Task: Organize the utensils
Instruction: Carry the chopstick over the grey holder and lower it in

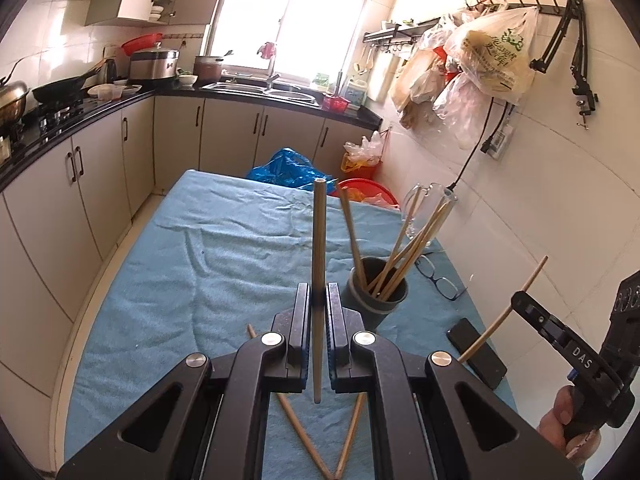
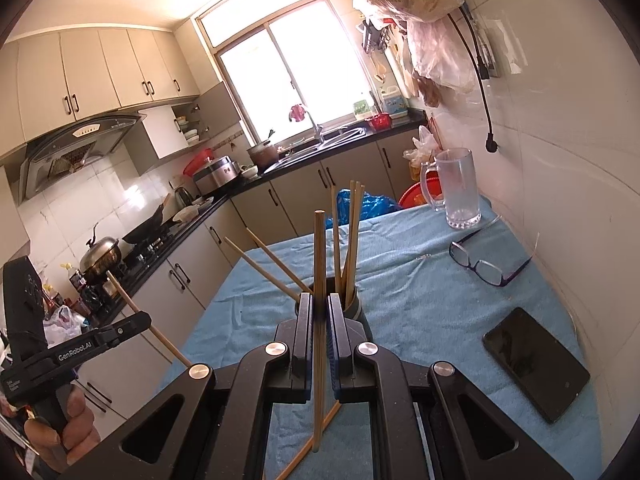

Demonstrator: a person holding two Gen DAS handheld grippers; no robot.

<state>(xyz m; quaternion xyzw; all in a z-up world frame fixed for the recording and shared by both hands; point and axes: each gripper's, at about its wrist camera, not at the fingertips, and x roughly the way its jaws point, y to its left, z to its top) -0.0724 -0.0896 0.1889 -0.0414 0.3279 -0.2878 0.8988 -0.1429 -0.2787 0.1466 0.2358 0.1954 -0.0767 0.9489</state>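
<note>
While the blue cloth (image 1: pixel 168 264) spreads widest under everything, the dark holder cup (image 1: pixel 376 300) standing on it is the landmark: five chopsticks already lean in it, and loose chopsticks (image 1: pixel 304 436) lie on the cloth nearer the person than the cup. Each gripper is clamped on one chopstick held upright: the left gripper (image 1: pixel 318 300) sits just left of the cup, while the right gripper (image 2: pixel 320 308) sits directly before it, likely nearer for the drop.

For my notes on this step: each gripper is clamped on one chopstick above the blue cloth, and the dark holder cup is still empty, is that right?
Not quite. The left gripper and right gripper each clamp one chopstick, but the dark holder cup already holds several chopsticks, as the left wrist view shows.
</note>
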